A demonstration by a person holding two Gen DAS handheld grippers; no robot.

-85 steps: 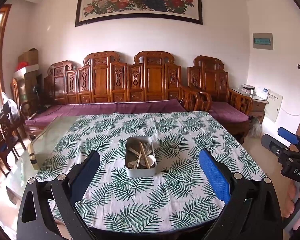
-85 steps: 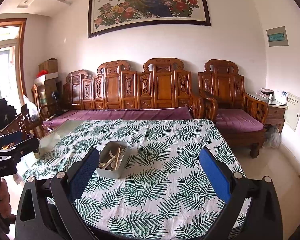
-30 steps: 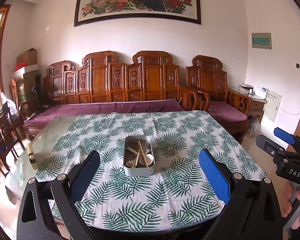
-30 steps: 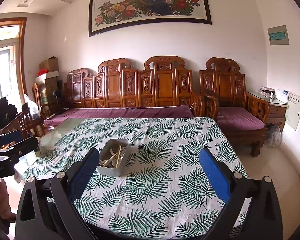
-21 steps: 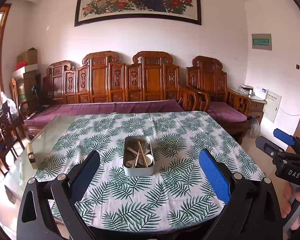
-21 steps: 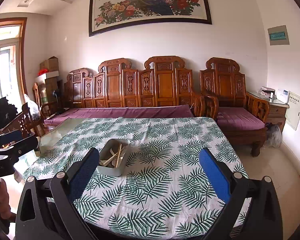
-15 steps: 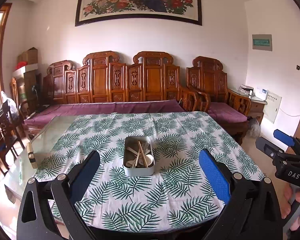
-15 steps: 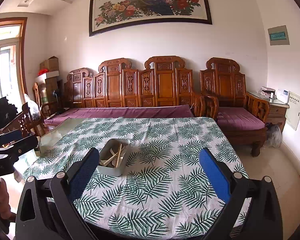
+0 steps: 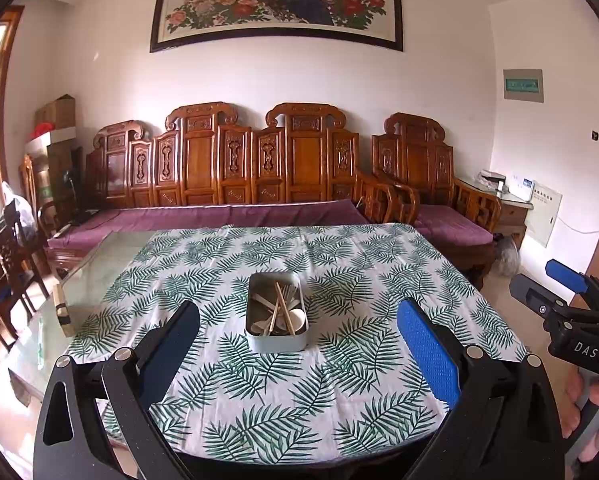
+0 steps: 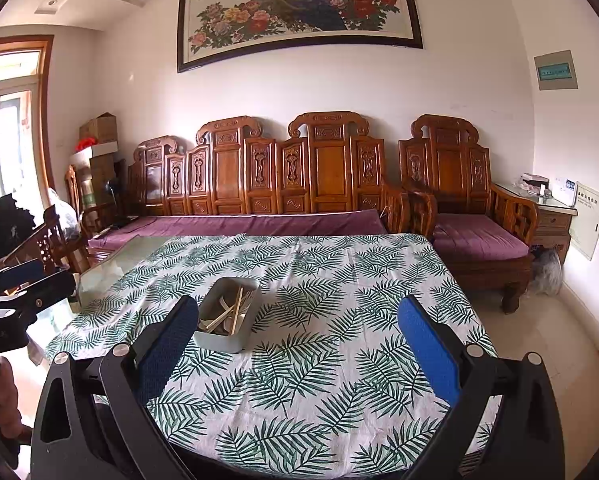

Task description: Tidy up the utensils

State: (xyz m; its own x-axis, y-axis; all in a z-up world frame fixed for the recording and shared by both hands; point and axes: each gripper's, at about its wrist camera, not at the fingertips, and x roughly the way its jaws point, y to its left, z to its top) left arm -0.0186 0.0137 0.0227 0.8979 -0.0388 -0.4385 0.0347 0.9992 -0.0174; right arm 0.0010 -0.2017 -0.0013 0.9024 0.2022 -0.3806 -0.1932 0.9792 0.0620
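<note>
A pale grey rectangular box (image 9: 277, 335) stands in the middle of the table (image 9: 339, 264), which wears a fern-print cloth. In it lie wooden chopsticks (image 9: 283, 307) and white spoons (image 9: 293, 318). It also shows in the right wrist view (image 10: 224, 338). My left gripper (image 9: 297, 334) is open and empty, held back from the table's near edge, in line with the box. My right gripper (image 10: 295, 330) is open and empty, to the right of the box. Each gripper shows at the edge of the other's view, the right (image 9: 555, 294) and the left (image 10: 23, 280).
A carved wooden sofa with purple cushions (image 9: 219, 216) runs behind the table. An armchair (image 10: 471, 236) stands at the back right. Bare glass tabletop (image 9: 95, 268) shows at the left, with dark wooden chairs (image 9: 7, 264) beyond it. A side cabinet (image 10: 551, 216) stands at the right wall.
Both grippers have drifted only slightly; the box sits at nearly the same place in both views. Both stay open and empty.
</note>
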